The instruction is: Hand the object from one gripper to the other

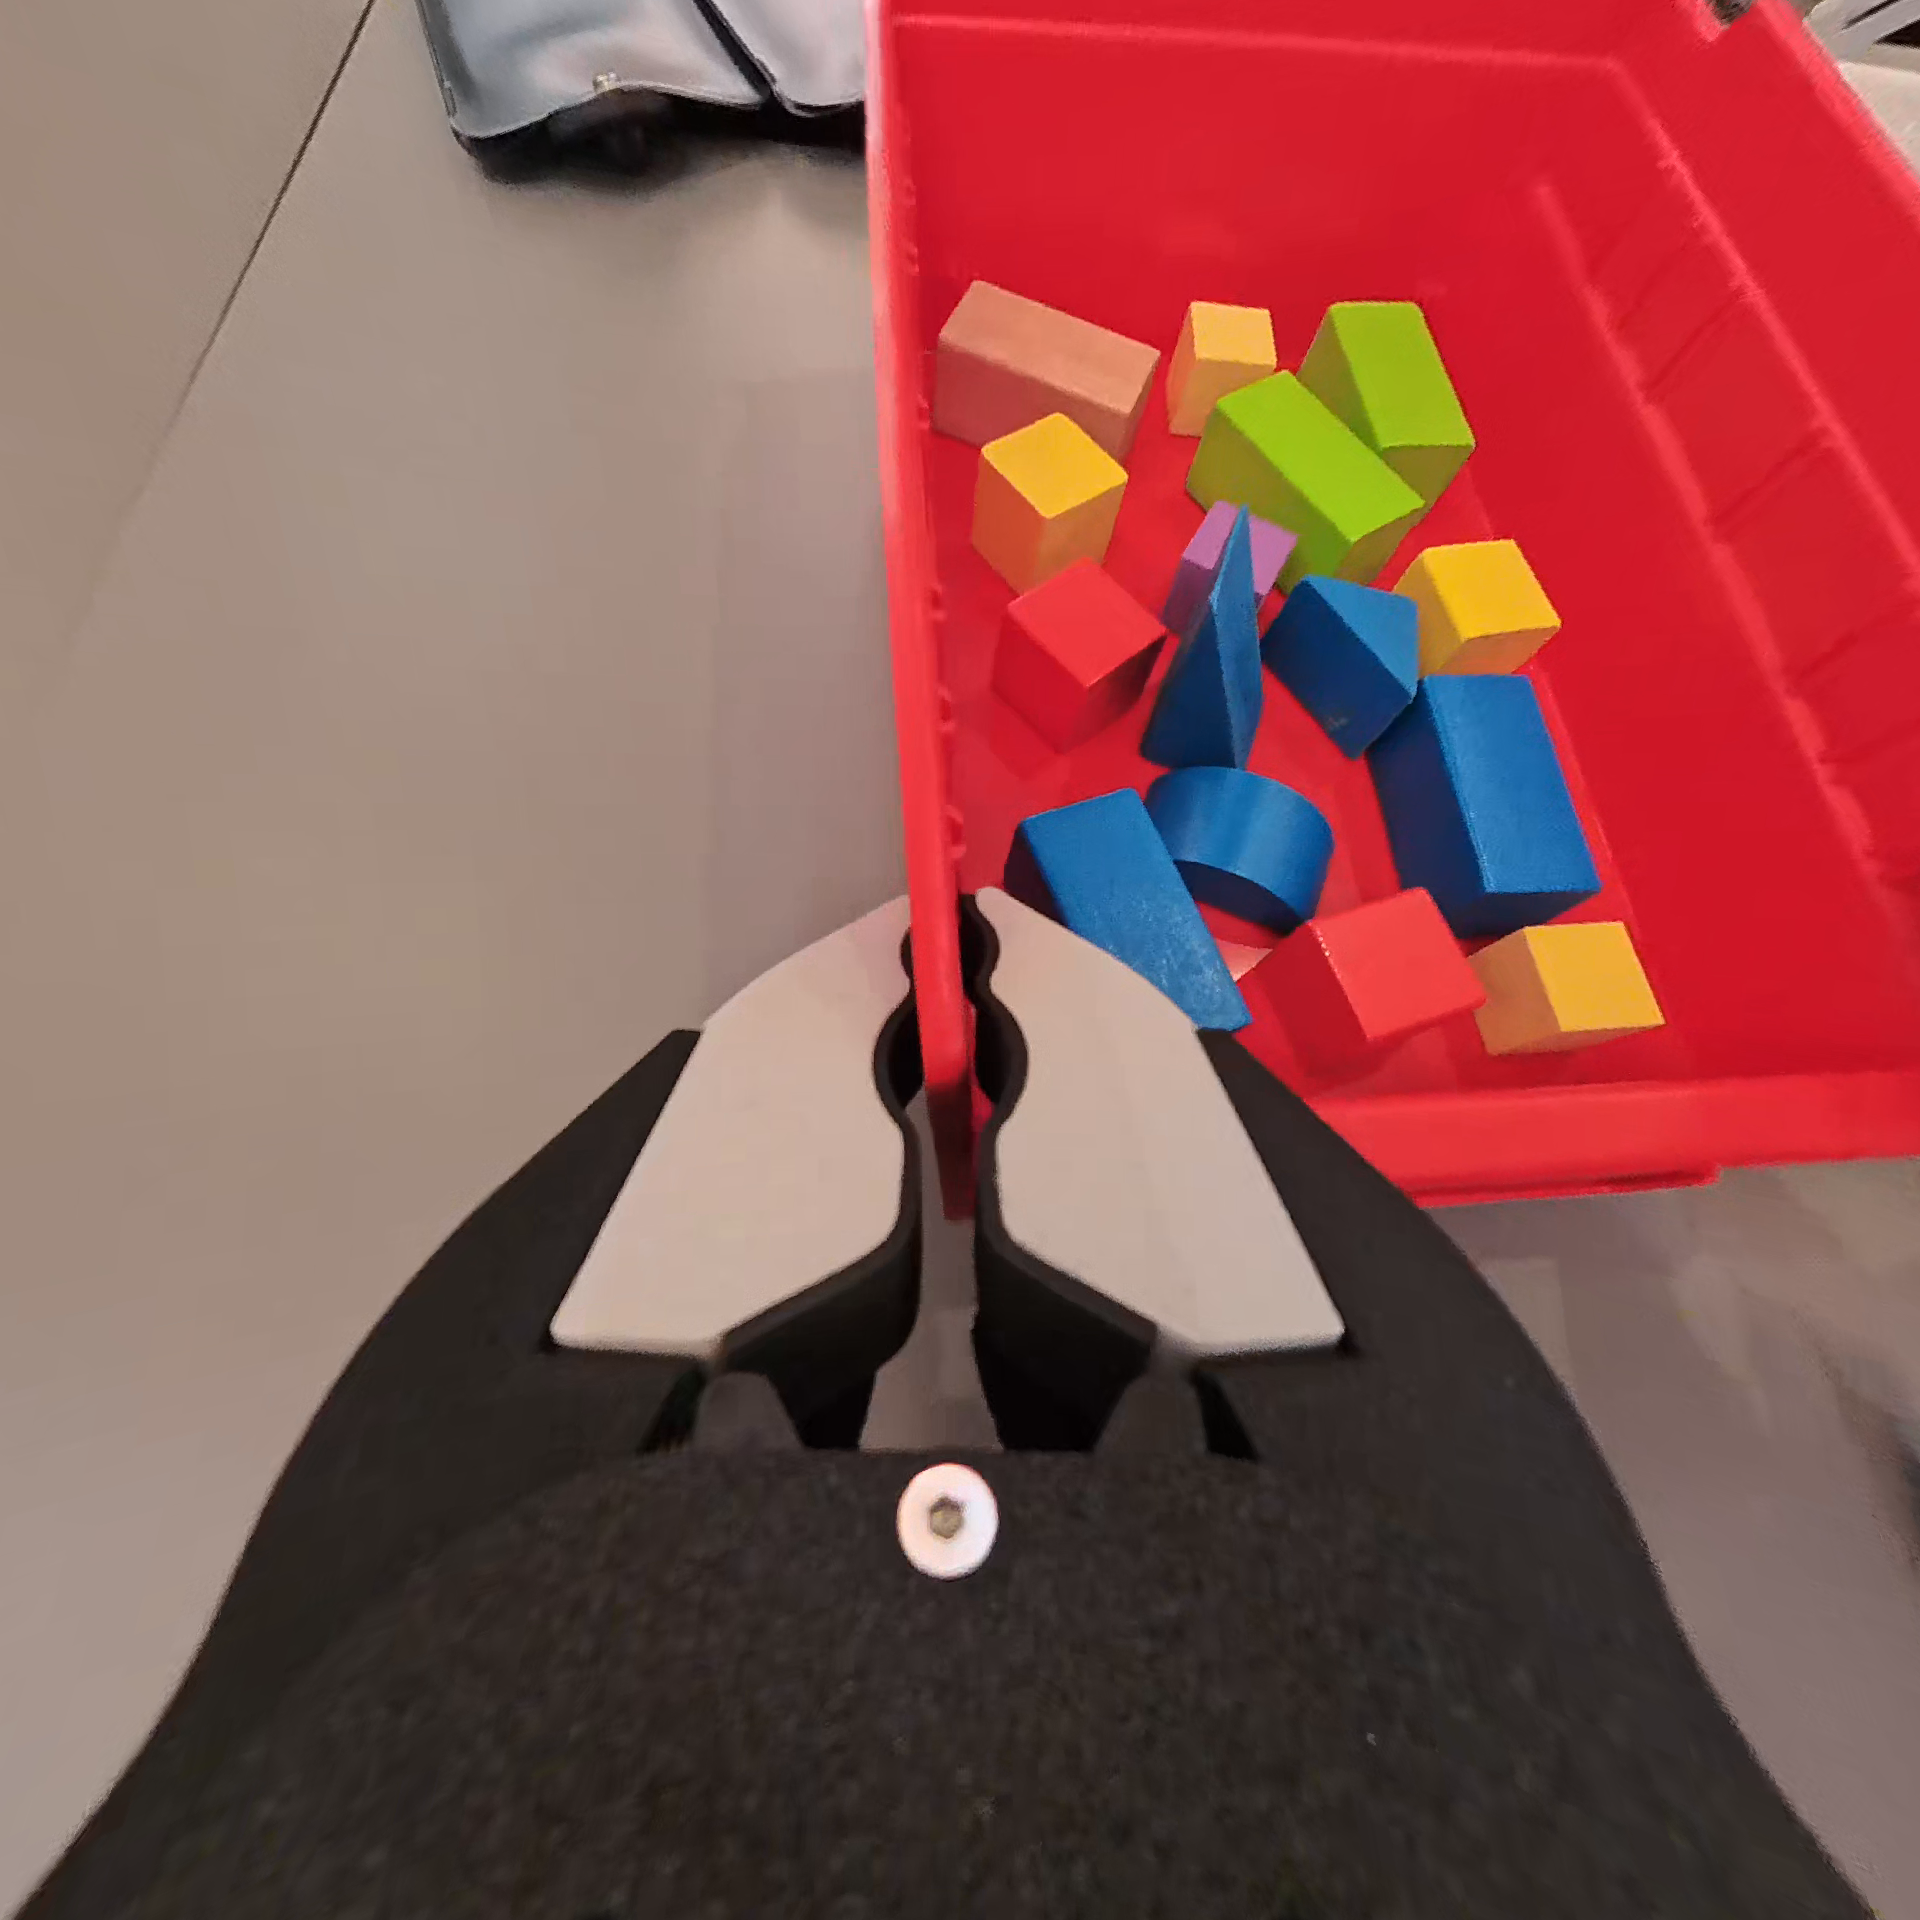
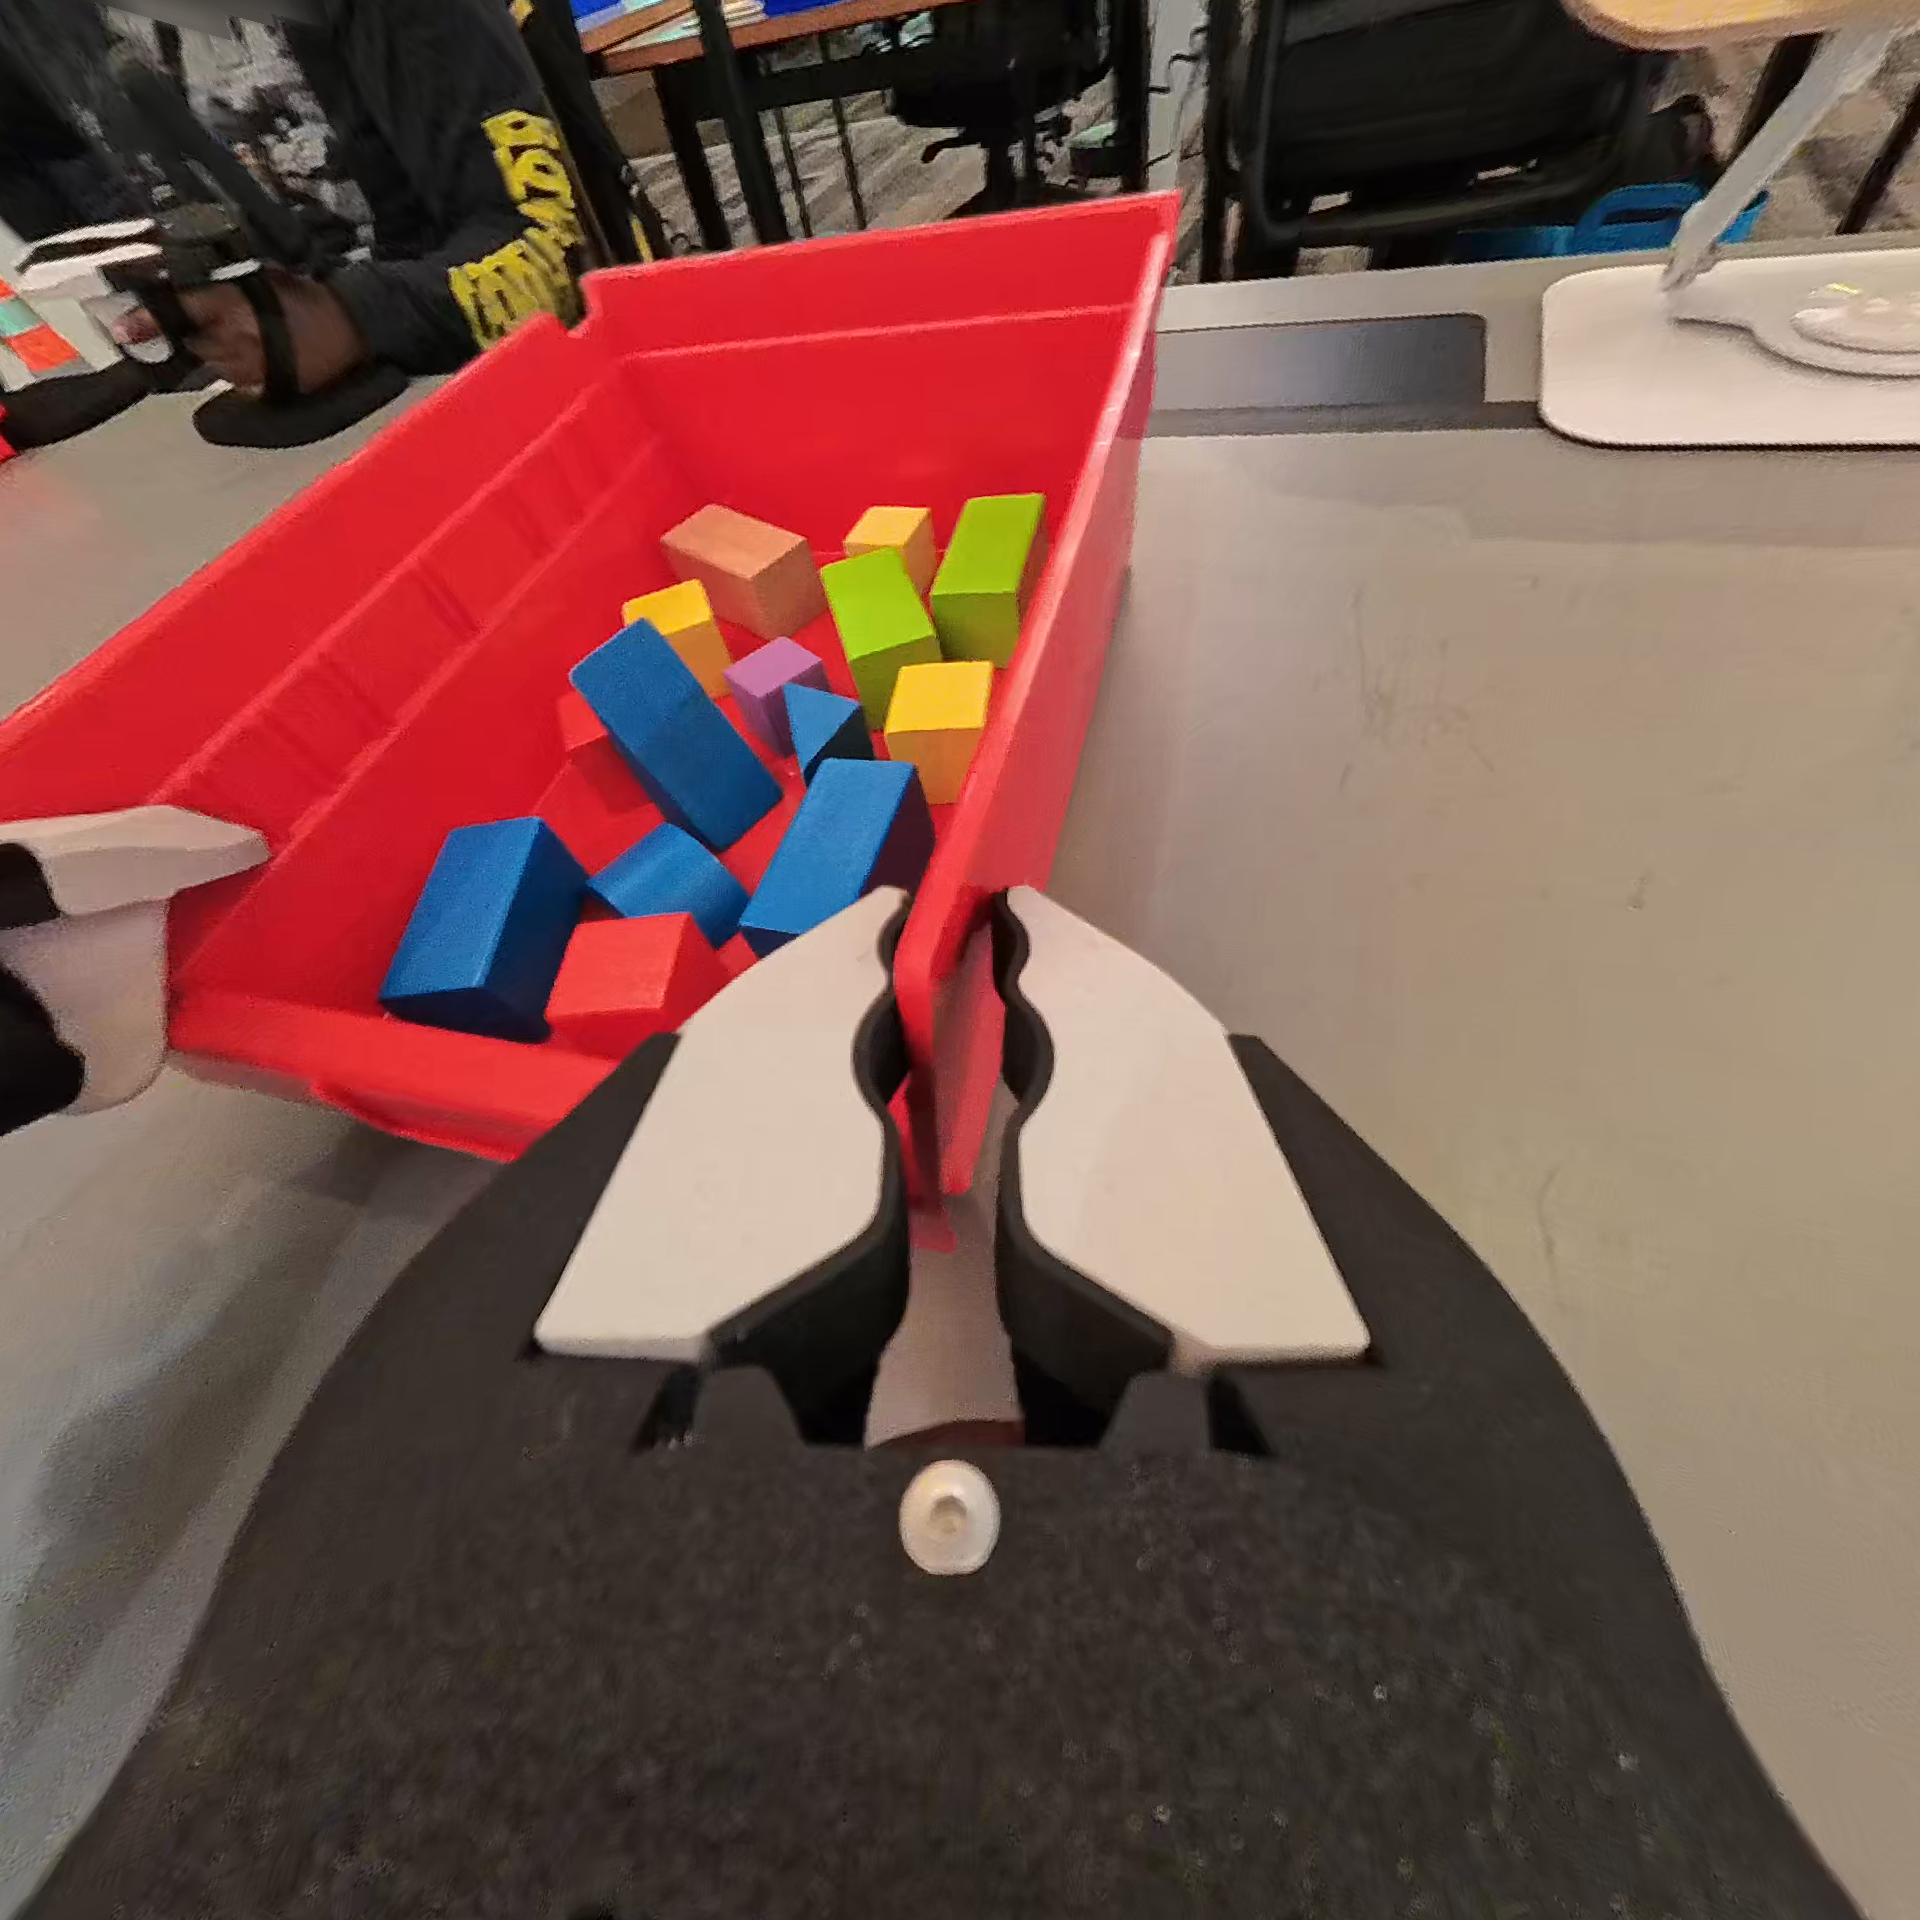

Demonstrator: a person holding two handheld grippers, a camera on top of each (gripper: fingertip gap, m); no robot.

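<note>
The red bin (image 1: 1403,156) is smooth moulded plastic with ribbed inner walls and thin upright rims, and it sits tilted above the matte grey table (image 1: 416,623), held at two corners. The left gripper (image 1: 943,914), with pale grey fingers lined in wavy black rubber on a grainy black body, has its jaws closed on the bin's left side wall near the front corner, one finger inside the wall and one outside. The right gripper (image 2: 951,899), of the same make, is clamped in the same way on the bin's right side wall by the near corner; the left gripper's pale fingertips (image 2: 156,847) also show at the bin's other front corner in the right wrist view. Loose on the bin's floor lie painted wooden blocks with a fine grain. In the left wrist view I count five blue pieces, among them a long brick (image 1: 1481,800), a half-round disc (image 1: 1242,842) and wedges; four yellow cubes, such as the one (image 1: 1049,499) by the left wall; two green bricks (image 1: 1299,468) leaning together; two red cubes (image 1: 1081,644); one brown brick (image 1: 1039,364) and one small purple block (image 1: 1210,551) mostly hidden behind a blue wedge. Beyond the bin's far right corner a flat white mat (image 2: 1714,364) lies on the table.
</note>
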